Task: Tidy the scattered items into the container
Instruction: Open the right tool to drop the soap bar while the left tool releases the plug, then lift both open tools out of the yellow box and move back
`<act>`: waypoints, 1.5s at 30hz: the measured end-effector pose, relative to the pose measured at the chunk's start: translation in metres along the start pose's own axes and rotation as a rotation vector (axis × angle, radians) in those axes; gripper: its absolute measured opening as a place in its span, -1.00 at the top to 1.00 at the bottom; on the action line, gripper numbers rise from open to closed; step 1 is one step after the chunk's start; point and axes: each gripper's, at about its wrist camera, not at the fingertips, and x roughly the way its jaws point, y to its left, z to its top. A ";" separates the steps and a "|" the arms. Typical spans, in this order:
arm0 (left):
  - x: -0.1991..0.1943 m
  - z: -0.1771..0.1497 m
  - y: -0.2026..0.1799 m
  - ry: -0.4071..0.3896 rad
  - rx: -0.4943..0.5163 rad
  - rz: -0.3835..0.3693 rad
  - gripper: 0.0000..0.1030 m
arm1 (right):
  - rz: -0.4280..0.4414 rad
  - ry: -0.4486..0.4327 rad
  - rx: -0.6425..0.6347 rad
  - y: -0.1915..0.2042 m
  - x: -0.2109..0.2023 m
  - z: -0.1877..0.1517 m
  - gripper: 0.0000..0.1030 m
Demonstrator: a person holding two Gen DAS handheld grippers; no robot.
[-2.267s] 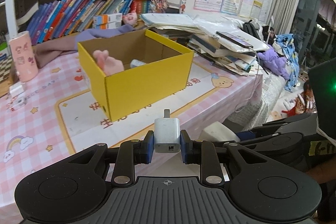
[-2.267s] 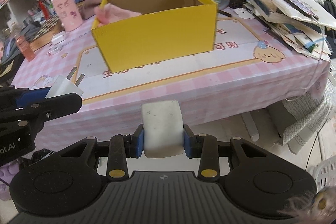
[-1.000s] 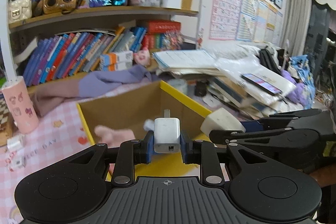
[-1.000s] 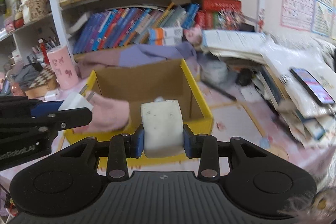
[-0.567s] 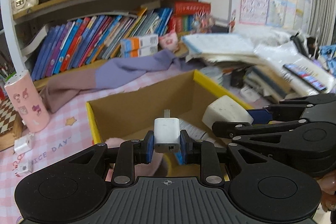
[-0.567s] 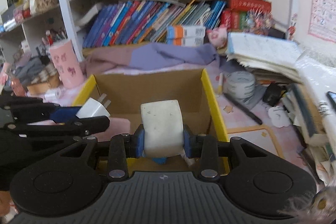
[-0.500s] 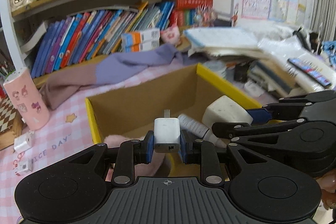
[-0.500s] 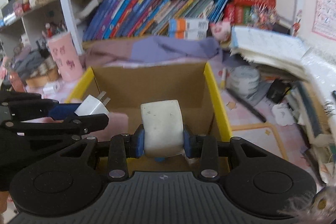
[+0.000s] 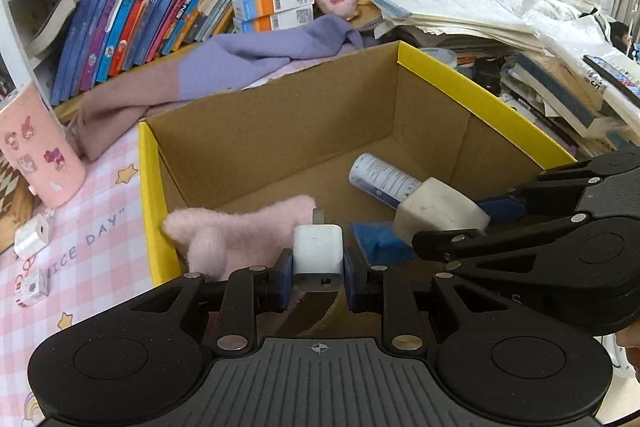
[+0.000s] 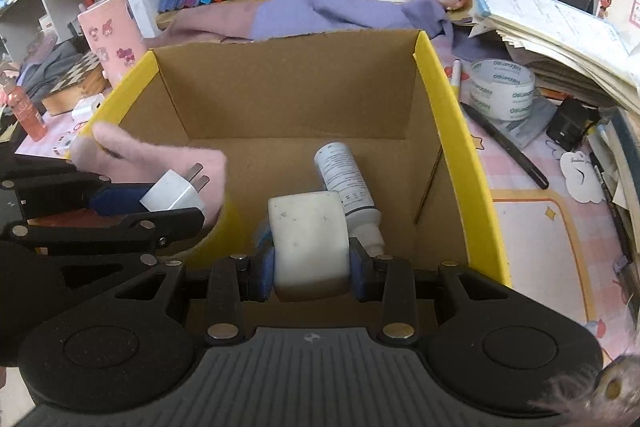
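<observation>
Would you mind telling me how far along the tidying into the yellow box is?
Done: a white bottle, pink plush and something blue already lie in the box. In hand: left gripper holds a plug adapter, right gripper a white block, both above the box. Left: release; small white items remain on the table.
</observation>
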 end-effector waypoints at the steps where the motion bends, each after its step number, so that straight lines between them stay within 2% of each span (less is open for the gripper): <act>1: 0.000 0.000 0.000 -0.001 -0.001 0.003 0.54 | 0.001 0.002 0.001 0.000 0.001 0.000 0.35; 6: -0.001 0.001 -0.001 -0.006 -0.008 0.011 0.52 | 0.003 -0.001 0.004 0.000 0.000 0.001 0.34; 10: -0.010 0.001 0.000 -0.026 -0.025 0.019 0.38 | 0.004 -0.024 0.013 -0.001 -0.007 0.000 0.33; 11: -0.012 0.002 0.000 -0.032 -0.028 0.024 0.33 | 0.003 -0.032 0.016 -0.001 -0.010 0.000 0.33; 13: -0.020 0.000 0.001 -0.055 -0.039 0.045 0.03 | 0.000 -0.049 0.021 -0.002 -0.016 -0.002 0.32; 16: -0.033 -0.003 0.005 -0.092 -0.067 0.043 -0.30 | -0.006 -0.081 0.030 -0.002 -0.028 -0.004 0.30; 18: -0.044 -0.005 0.006 -0.116 -0.084 0.041 -0.38 | -0.013 -0.108 0.032 -0.001 -0.038 -0.007 0.25; 20: -0.054 -0.007 0.007 -0.138 -0.101 0.039 -0.42 | -0.037 -0.141 0.028 0.002 -0.049 -0.009 0.07; 22: -0.063 -0.009 0.008 -0.159 -0.117 0.034 -0.52 | -0.051 -0.173 0.027 0.005 -0.060 -0.012 0.05; 34: -0.098 -0.029 0.003 -0.254 -0.111 0.033 -0.60 | -0.131 -0.242 0.044 0.024 -0.102 -0.040 -0.02; 45: -0.117 -0.053 -0.002 -0.253 -0.065 -0.036 -0.61 | -0.216 -0.264 0.112 0.037 -0.129 -0.072 -0.03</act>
